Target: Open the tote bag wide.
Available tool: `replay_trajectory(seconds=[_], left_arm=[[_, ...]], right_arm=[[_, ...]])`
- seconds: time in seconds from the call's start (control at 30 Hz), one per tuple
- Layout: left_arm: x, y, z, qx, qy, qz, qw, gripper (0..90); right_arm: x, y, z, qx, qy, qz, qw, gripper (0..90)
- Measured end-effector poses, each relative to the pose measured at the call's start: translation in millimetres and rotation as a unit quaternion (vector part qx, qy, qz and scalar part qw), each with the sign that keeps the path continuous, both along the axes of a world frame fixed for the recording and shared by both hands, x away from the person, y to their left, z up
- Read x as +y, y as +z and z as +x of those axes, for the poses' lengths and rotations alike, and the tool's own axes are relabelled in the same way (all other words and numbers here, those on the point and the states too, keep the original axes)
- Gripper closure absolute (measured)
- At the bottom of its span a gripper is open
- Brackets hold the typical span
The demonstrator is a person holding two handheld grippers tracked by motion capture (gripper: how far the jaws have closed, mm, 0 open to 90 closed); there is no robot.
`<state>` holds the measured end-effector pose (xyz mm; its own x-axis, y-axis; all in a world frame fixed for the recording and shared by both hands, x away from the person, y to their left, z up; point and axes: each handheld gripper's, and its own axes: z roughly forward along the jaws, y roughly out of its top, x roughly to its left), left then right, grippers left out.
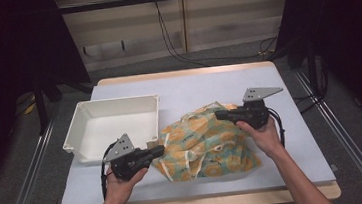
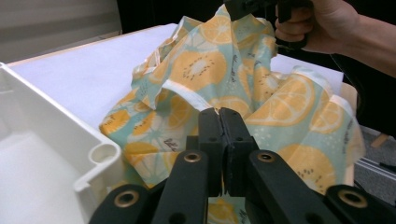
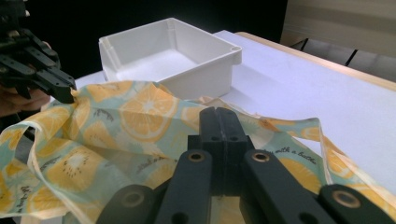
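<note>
Reading left to right, I judged the white bin (image 1: pixel 112 125) at far left unfilled, my left gripper (image 1: pixel 156 151) and right gripper (image 1: pixel 222 114) each clamped on the fruit-print cloth (image 1: pixel 208 142), bunched mid-table, packing undone.

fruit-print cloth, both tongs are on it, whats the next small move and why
Probably draw the two tongs apart to spread it. The left tongs and right tongs both look shut on edges of the fruit-print cloth, which lies crumpled beside the white bin.
</note>
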<state>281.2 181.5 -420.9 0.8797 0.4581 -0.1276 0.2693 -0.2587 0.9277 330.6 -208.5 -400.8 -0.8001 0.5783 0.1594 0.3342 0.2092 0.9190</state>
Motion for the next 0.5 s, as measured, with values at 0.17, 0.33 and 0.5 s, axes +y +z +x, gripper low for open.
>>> replay_trajectory(seconds=[0.17,0.33,0.5], left_arm=[[-9.3,10.7,-0.9,-0.018,-0.011,-0.014,0.9997,78.8],[-25.3,27.5,-5.2,-0.034,-0.03,-0.032,0.9985,69.5],[-38.2,42.2,-7.0,-0.047,-0.043,-0.04,0.9971,63.8]], right_arm=[[7.4,-8.6,10.9,0.018,0.009,-0.003,0.9998,90.0],[10.5,-12.6,14.5,0.023,0.011,0.007,0.9997,90.0],[11.6,-11.1,17.7,0.026,0.004,0.001,0.9997,90.0]])
